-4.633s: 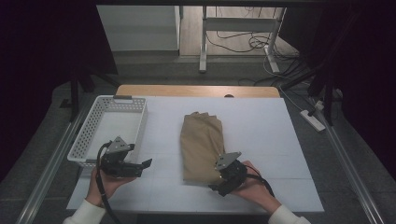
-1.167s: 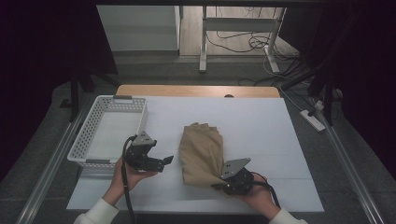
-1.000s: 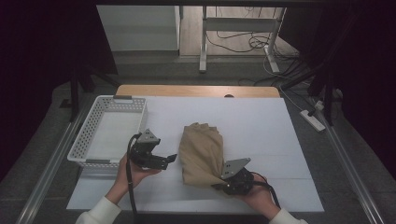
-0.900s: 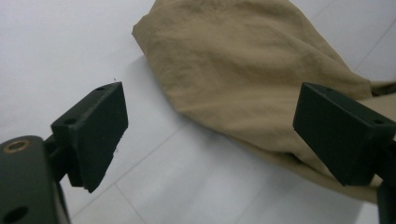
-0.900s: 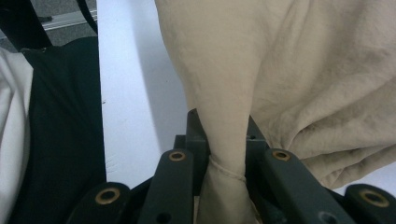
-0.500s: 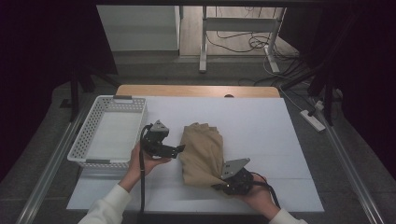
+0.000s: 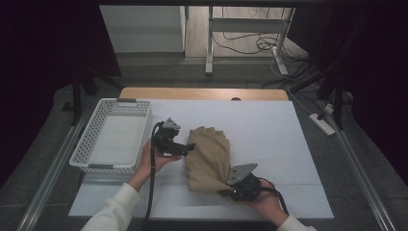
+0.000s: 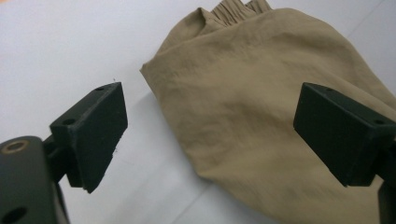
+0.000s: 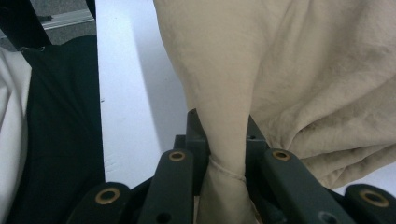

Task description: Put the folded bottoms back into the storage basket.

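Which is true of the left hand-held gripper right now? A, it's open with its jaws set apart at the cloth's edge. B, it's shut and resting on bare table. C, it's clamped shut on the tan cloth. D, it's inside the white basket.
A: in the left gripper view the left hand-held gripper has its jaws wide apart, with the edge of the tan cloth lying between them, not pinched.

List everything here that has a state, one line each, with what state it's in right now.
Left gripper: open, jaws wide, at the cloth's edge.
Right gripper: shut on the tan cloth, a pinched fold between its jaws.
Tan cloth: bunched and crumpled on the table.
White basket: upright, empty.
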